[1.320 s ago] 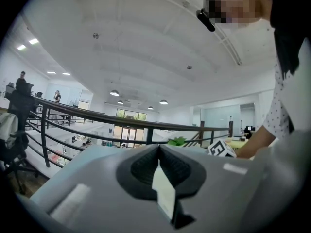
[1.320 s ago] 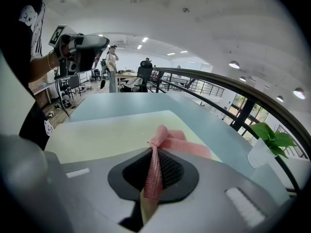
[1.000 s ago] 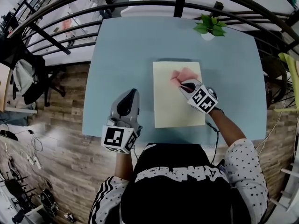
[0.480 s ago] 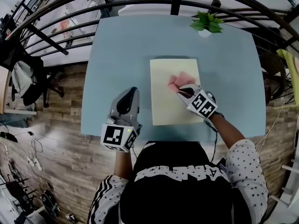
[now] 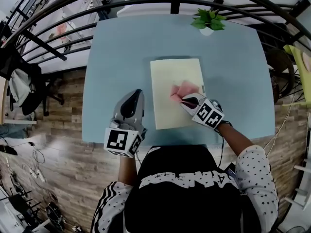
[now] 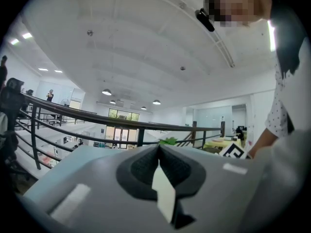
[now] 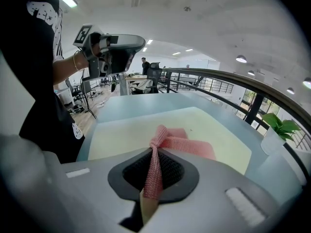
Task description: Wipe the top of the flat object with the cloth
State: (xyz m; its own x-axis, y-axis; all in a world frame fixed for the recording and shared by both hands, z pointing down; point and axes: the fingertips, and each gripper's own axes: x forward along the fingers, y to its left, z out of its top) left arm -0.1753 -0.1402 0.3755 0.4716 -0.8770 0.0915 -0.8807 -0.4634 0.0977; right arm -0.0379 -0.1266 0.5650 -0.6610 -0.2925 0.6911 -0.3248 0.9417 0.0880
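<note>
Pink cloth (image 5: 183, 90) pinched in my right gripper (image 5: 186, 100): jaws clamped on bunched corner, rest spread flat on pale yellow board (image 5: 167, 76), just right of its middle, toward 3 o'clock. My left gripper (image 5: 133, 95) at board's 8 o'clock above blue table (image 5: 116, 52), jaws together on nothing, tilted up, idle. Wiping pass looks under way, perhaps half done. Next move likely calls for steady downward press and sweep toward 9 o'clock, with cloth kept flat and board not sliding. Potted plant (image 5: 208, 22) at 1 o'clock, well apart.
</note>
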